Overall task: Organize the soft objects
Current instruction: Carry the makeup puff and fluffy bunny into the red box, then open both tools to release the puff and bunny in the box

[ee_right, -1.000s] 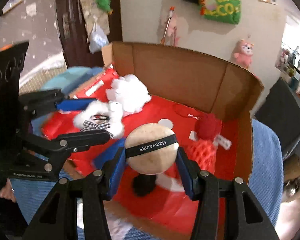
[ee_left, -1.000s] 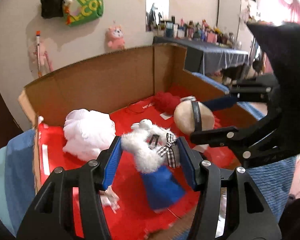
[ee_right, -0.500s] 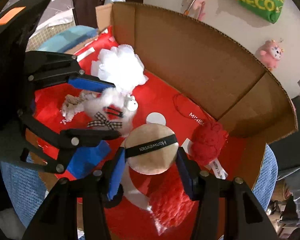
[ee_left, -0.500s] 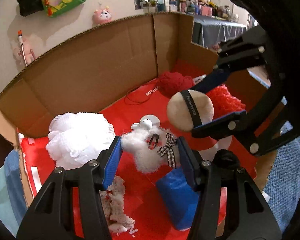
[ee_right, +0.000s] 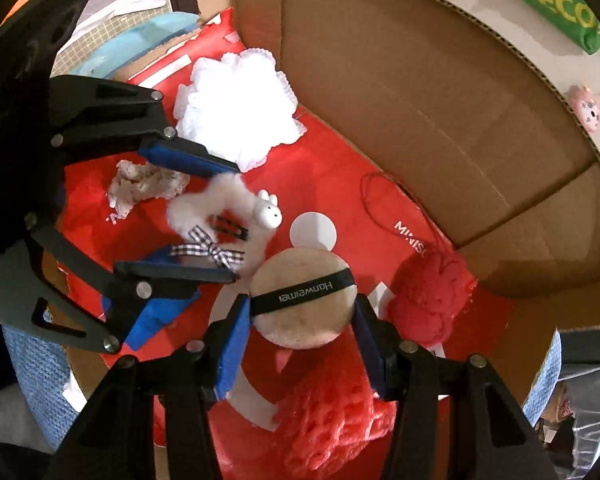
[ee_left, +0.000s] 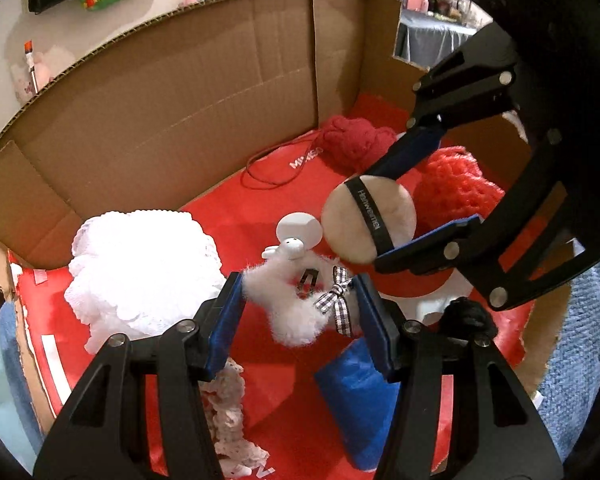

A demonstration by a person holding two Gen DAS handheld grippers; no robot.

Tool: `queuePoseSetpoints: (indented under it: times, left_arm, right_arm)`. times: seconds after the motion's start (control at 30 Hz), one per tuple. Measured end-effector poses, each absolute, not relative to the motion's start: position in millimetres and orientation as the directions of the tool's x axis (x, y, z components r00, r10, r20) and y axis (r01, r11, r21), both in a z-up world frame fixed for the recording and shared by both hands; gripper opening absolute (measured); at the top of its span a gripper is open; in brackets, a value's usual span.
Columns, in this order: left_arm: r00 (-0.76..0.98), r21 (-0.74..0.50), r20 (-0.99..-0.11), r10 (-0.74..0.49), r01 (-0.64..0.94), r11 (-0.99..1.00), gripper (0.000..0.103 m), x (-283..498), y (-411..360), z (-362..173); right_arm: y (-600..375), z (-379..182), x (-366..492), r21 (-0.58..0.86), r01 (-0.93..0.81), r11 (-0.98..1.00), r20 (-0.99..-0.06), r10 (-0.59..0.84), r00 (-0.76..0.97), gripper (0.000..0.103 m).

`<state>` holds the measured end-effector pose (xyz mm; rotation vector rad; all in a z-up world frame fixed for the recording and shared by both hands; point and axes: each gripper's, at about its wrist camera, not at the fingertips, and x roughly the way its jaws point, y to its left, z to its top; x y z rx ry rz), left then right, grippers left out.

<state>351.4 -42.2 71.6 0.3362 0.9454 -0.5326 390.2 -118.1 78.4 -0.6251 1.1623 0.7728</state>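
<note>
My left gripper (ee_left: 300, 296) is shut on a fluffy white alpaca toy (ee_left: 292, 304) with a checked bow, held over the red floor of a cardboard box (ee_left: 180, 92). The same toy (ee_right: 216, 216) shows between the left gripper's blue pads (ee_right: 188, 160) in the right wrist view. My right gripper (ee_right: 302, 312) is shut on a round beige powder puff (ee_right: 300, 300) with a black band, just right of the alpaca. That puff (ee_left: 370, 220) also appears in the left wrist view, pinched by the right gripper (ee_left: 416, 196).
Lying in the box: a white mesh pouf (ee_left: 140, 268), a cream lace piece (ee_right: 144, 184), a blue cloth (ee_left: 360, 396), a dark red knitted ball (ee_right: 428, 300), an orange-red net sponge (ee_right: 332, 412), a white disc (ee_right: 312, 232), a small black item (ee_left: 466, 316). Blue fabric (ee_left: 576, 360) surrounds the box.
Both grippers have sunk lower into the box and tilted further downward, still holding the alpaca and the puff. The box floor and its contents now fill both views.
</note>
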Motion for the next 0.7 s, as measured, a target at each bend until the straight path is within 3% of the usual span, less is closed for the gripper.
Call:
queuePoseSetpoints:
  times: [0.7]
  left_arm:
    - [0.423, 0.061, -0.878, -0.223, 0.562, 0.825, 0.054, 372.3, -66.8, 62.6]
  right_arm:
    - [-119.5, 57.4, 410.8, -0.014, -0.815, 0.579, -0.981, 0.148, 0.122, 0.054]
